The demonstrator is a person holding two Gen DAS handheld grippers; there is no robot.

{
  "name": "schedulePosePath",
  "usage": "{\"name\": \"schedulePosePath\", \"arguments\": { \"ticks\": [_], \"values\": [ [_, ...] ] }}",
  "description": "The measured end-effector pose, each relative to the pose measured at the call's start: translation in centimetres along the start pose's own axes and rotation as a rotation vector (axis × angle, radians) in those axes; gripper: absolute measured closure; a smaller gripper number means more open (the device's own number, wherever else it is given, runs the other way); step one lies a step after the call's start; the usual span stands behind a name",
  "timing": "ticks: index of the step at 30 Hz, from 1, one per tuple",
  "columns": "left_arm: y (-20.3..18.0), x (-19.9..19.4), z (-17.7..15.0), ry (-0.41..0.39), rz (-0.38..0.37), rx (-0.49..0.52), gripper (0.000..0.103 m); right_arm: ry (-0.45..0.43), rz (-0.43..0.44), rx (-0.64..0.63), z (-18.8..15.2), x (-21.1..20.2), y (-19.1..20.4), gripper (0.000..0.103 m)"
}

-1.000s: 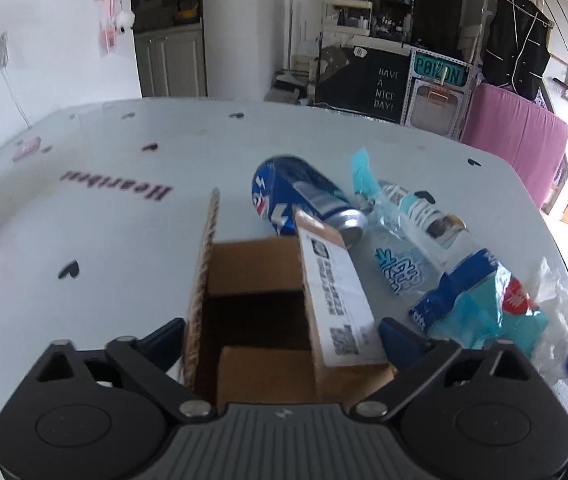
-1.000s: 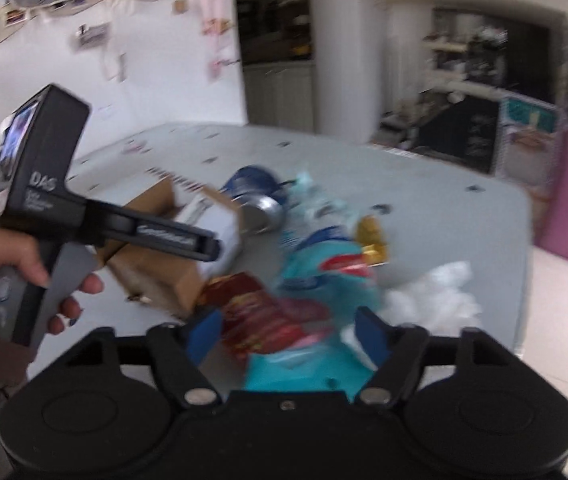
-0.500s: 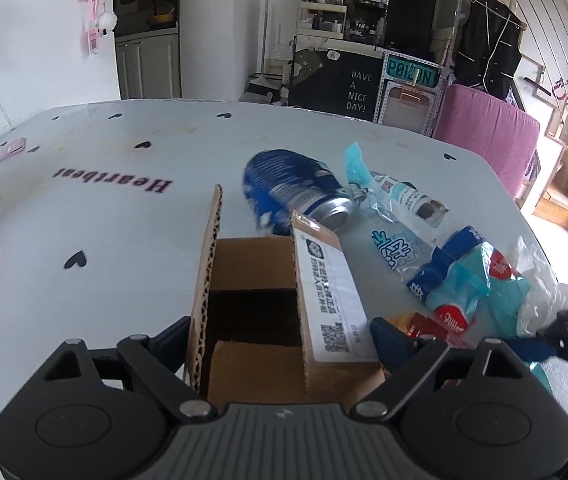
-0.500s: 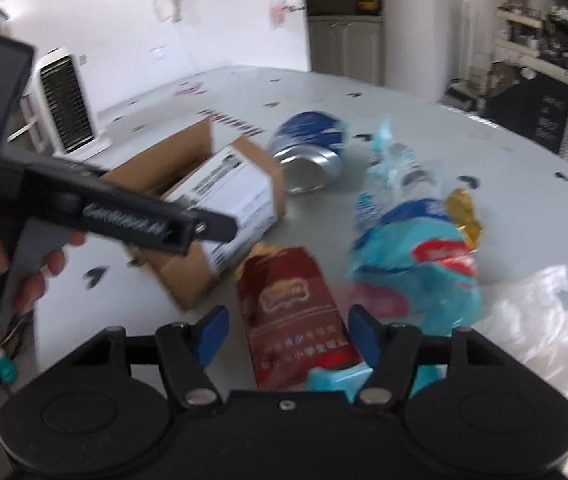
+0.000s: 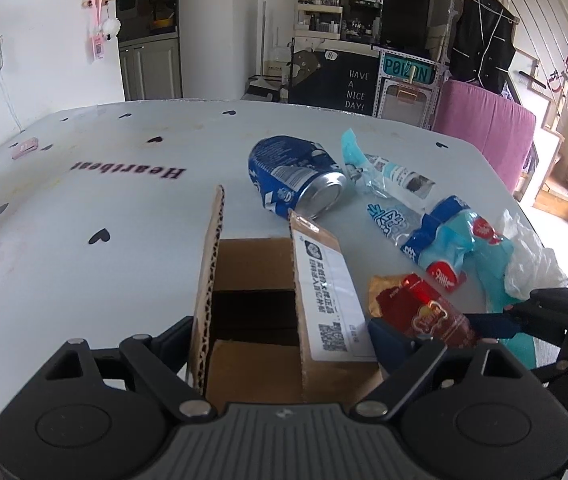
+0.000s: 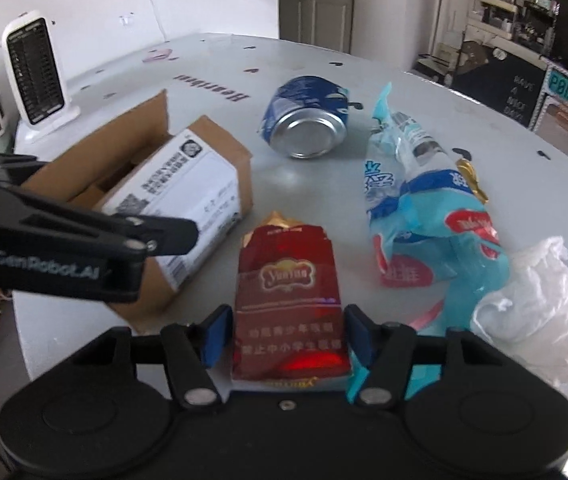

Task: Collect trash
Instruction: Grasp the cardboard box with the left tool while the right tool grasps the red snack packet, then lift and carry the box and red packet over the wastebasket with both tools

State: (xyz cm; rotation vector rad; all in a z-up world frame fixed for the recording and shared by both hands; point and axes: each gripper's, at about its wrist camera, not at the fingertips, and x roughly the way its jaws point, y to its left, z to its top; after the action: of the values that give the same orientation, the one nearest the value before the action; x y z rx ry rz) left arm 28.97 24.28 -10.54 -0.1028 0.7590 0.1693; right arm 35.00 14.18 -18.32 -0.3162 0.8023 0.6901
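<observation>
Two grippers are working over a white table (image 5: 83, 184) strewn with litter. The right gripper (image 6: 284, 334) is closing its jaws around a red cigarette pack (image 6: 288, 300), which is lying flat on the table between the blue fingertips (image 6: 213, 334); a thin gap is showing on each side, so the pads are not yet pressing it. Beyond those fingers a crushed blue can (image 6: 308, 120) is lying on its side, and off to their right a blue wrapper (image 6: 432, 216) is sprawling beside a clear plastic bag (image 6: 536, 292).

The left gripper (image 5: 281, 338) is standing wide around an open cardboard box (image 5: 267, 280). Its fingers are flanking the box's outer sides near the flaps; whether the pads are touching the cardboard I cannot tell. From this view the red pack (image 5: 424, 312) is lying just right of the right-hand finger, with the right gripper's tip (image 5: 492, 326) reaching in beside it.
</observation>
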Motion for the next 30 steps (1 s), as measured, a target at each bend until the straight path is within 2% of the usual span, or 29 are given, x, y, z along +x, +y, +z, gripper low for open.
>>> {"name": "schedulePosePath", "arguments": {
  "ticks": [1, 14, 18, 24, 30],
  "values": [
    [0.0, -0.1, 0.0, 0.002, 0.002, 0.003, 0.013, 0.000, -0.003, 0.007, 0.0, 0.0, 0.0, 0.047],
    [-1.0, 0.8, 0.8, 0.040, 0.061, -0.012, 0.006, -0.010, -0.080, 0.098, -1.8, -1.8, -0.3, 0.048],
    [-1.2, 0.9, 1.0, 0.019, 0.053, -0.003, 0.013, -0.015, -0.087, 0.098, -2.1, -2.0, 0.0, 0.049],
    [-1.2, -0.2, 0.2, -0.013, 0.059, 0.002, 0.014, -0.050, -0.078, 0.142, -2.0, -2.8, -0.4, 0.049],
    [-1.1, -2.6, 0.0, -0.064, 0.043, -0.019, 0.014, -0.116, -0.053, 0.172, -1.0, -5.4, -0.8, 0.049]
  ]
}}
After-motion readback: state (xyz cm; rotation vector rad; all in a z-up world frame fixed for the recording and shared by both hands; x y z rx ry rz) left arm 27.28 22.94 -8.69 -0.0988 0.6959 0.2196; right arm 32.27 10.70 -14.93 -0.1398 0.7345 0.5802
